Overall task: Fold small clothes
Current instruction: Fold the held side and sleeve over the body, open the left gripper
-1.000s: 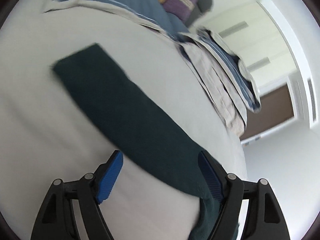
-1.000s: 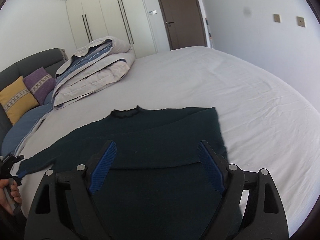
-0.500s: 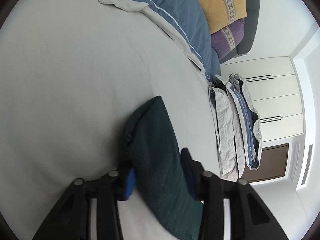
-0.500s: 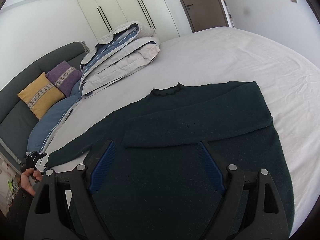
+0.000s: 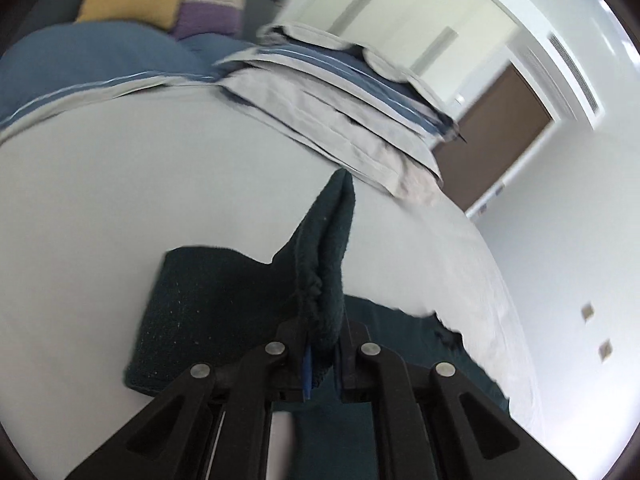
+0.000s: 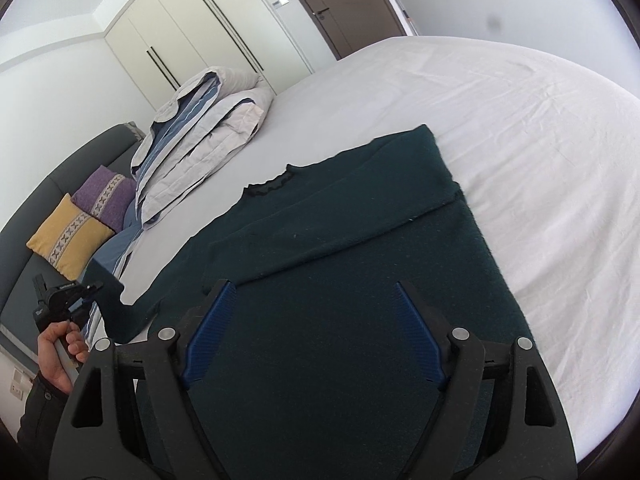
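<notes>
The dark green sweater (image 6: 360,280) lies flat on the bed (image 6: 540,128), soft and floppy, best taken by cuff or hem: the left gripper (image 5: 320,344) pinches its sleeve, the right gripper (image 6: 312,336) hovers with fingers wide.

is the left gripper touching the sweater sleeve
Touching: the left wrist view shows the left gripper with jaws clamped on the bunched dark green sweater sleeve.

The left gripper (image 5: 320,344) is closed, with dark cloth pinched between its fingers. The right gripper (image 6: 314,334) has its fingers wide apart, with nothing between them. The left hand (image 6: 60,354) grips its handle.
</notes>
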